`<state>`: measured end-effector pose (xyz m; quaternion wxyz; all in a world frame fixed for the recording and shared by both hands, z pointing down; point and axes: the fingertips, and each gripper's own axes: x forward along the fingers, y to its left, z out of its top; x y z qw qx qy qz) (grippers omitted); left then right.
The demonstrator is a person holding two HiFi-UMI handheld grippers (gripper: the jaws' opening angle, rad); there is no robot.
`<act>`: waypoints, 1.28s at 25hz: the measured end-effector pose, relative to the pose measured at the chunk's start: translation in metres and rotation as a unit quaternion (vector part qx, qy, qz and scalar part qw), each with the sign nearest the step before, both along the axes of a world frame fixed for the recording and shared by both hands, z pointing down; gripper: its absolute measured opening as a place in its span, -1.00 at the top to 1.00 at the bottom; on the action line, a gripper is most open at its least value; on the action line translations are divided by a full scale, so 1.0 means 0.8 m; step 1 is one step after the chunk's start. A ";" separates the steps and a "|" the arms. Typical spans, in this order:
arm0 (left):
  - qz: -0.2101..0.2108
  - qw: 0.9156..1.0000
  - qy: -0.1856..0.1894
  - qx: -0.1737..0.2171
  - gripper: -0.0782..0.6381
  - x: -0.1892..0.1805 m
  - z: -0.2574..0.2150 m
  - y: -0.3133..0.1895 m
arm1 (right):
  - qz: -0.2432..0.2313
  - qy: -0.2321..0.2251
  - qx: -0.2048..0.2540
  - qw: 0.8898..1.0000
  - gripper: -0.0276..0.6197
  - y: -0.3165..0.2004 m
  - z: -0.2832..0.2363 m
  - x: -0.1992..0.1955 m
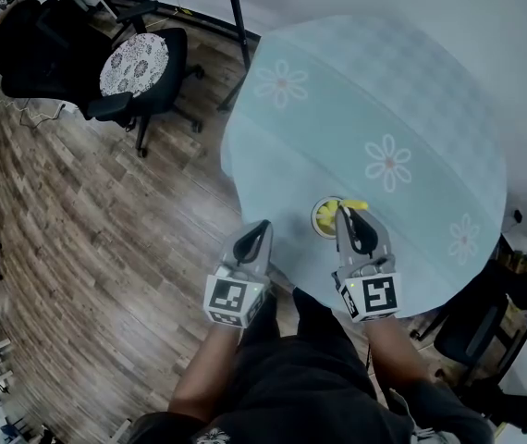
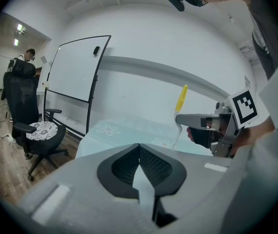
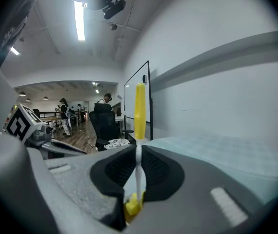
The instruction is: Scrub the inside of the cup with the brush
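A small yellow-rimmed cup [image 1: 323, 218] stands on the round table [image 1: 402, 91] near its front edge, partly hidden behind my right gripper [image 1: 345, 213]. That gripper is shut on a brush with a yellow handle [image 3: 139, 110]; its thin white stem [image 3: 138, 172] is pinched between the pads. In the head view the yellow handle [image 1: 357, 205] lies just over the cup. My left gripper [image 1: 262, 226] hovers beyond the table's front edge, left of the cup, shut with nothing in it. In the left gripper view the brush [image 2: 181, 99] stands upright in the right gripper [image 2: 180, 118]. The bristles are not visible.
The table has a pale teal cloth with flower prints. A black office chair [image 1: 139, 63] with a patterned seat stands on the wood floor at the far left. A whiteboard [image 2: 75, 77] stands beside it. Another dark chair [image 1: 481, 336] is at the lower right.
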<state>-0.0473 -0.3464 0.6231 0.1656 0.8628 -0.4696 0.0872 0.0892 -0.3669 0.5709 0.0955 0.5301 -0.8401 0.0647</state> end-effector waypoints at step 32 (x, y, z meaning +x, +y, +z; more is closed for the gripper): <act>0.048 0.998 -0.025 0.012 0.77 0.007 0.003 0.037 | 0.042 0.016 -0.015 0.999 0.81 0.027 0.003 0.023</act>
